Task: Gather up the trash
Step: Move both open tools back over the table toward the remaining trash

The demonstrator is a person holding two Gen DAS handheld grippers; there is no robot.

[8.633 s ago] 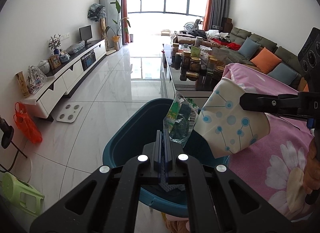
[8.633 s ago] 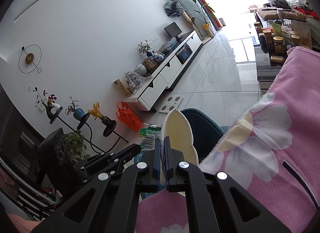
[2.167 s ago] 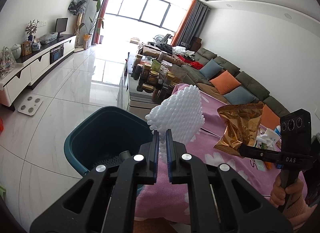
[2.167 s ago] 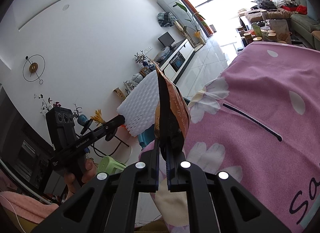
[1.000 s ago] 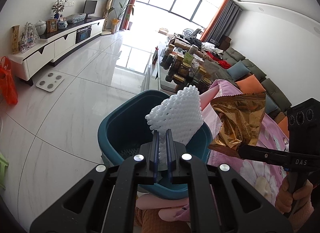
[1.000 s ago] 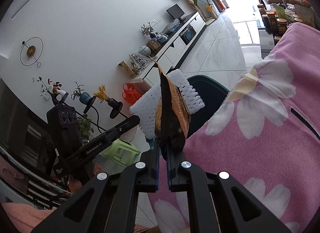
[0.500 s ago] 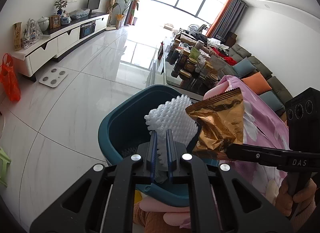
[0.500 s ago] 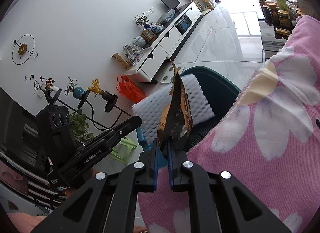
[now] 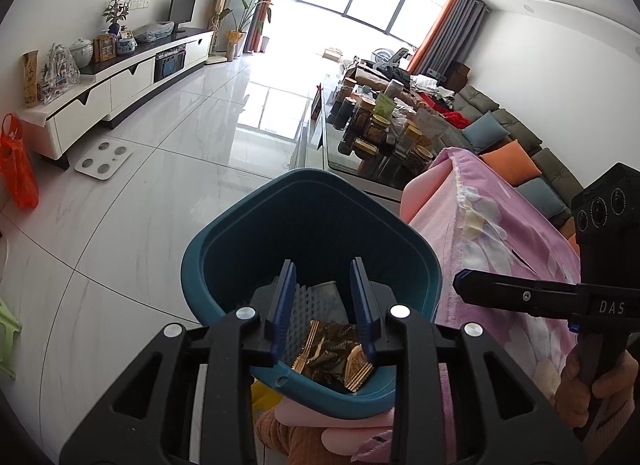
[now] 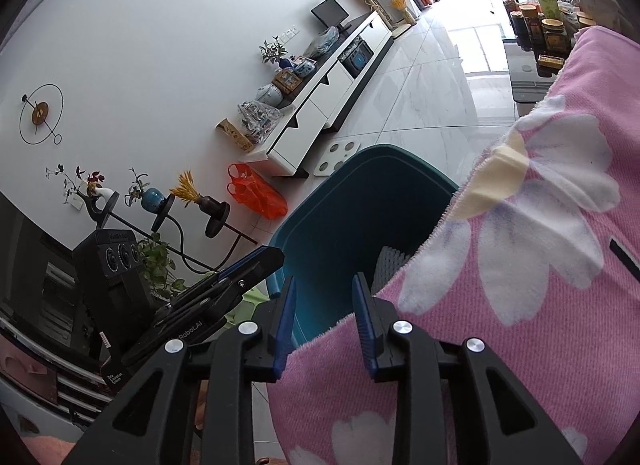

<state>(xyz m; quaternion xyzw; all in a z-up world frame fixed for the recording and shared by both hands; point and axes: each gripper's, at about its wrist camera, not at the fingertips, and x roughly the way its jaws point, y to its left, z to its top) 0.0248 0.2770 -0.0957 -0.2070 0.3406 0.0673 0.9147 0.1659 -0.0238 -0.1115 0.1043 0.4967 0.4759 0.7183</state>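
Note:
A teal bin (image 9: 224,261) stands on the floor beside the pink flowered cloth (image 9: 500,241). Inside it lie a gold snack wrapper (image 9: 332,357) and a white foam net (image 9: 304,305). My left gripper (image 9: 322,285) is open and empty right above the bin's mouth. My right gripper (image 10: 324,297) is open and empty over the cloth's edge (image 10: 520,265), beside the bin (image 10: 340,209); the foam net (image 10: 390,261) shows inside. The right gripper also shows in the left wrist view (image 9: 464,285).
A glass coffee table (image 9: 360,137) crowded with jars stands beyond the bin. A white TV cabinet (image 9: 120,85) runs along the left wall, with a scale (image 9: 104,155) and an orange bag (image 9: 16,169) on the floor. A sofa (image 9: 520,145) is at the right.
Both grippers have opened. The foam net has dropped from the left gripper and the gold wrapper from the right one; both now lie in the bin.

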